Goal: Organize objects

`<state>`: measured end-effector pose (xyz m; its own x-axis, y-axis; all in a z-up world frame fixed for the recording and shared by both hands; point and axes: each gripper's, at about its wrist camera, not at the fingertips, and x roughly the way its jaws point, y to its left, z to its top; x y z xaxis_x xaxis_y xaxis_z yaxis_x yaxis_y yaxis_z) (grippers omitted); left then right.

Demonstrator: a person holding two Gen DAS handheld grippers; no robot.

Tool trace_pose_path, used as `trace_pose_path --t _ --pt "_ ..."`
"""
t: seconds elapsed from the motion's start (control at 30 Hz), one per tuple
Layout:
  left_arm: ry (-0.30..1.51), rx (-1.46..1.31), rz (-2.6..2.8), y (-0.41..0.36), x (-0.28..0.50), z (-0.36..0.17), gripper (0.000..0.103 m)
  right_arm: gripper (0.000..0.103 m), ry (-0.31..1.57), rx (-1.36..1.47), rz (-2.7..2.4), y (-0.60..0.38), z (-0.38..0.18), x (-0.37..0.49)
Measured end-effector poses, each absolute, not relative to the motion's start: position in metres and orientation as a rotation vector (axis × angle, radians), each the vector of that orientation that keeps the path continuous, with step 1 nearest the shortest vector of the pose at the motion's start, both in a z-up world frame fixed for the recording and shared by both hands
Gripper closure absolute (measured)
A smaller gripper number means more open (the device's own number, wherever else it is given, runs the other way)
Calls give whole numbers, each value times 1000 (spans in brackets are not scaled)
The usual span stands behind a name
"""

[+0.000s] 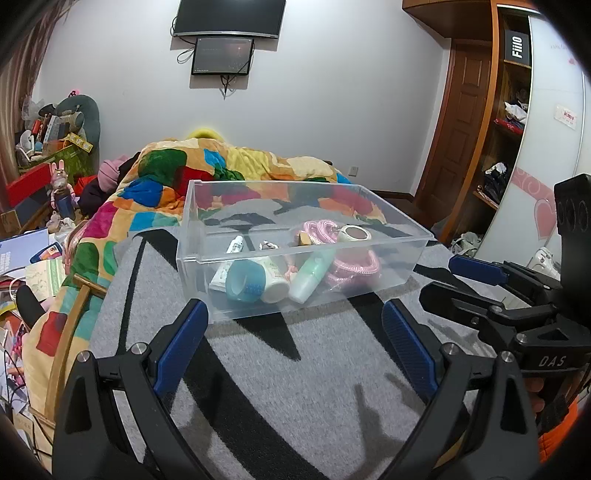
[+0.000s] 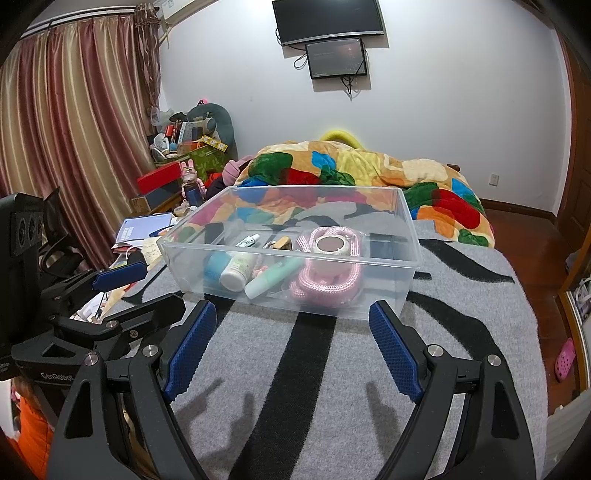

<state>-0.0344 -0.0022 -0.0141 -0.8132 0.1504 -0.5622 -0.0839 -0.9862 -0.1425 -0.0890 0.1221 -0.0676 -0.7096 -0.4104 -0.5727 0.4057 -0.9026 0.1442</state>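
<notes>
Both grippers, left and right, gape empty before the clear bin, its contents blurred.

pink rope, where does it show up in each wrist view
Left wrist: the pink rope lies right of centre, in the right end of the clear bin.
Right wrist: the pink rope sits near picture centre, in the bin's front right part.
Shared landmark: the tape roll beside the rope.

Labels unreadable, edges cropped
Print on the small white tube is too small to read (same on the white bottle); the television is cut off at the top.
</notes>
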Motion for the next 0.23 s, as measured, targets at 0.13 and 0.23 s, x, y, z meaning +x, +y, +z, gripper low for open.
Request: trace_pose_path --t 0.13,0.23 --pt "-168 -899 2875 -2 -34 -14 7 20 -13 860 -2555 123 -68 -88" --pt "-170 -896 2877 -3 -34 -13 7 20 -12 861 -2556 123 -68 -89"
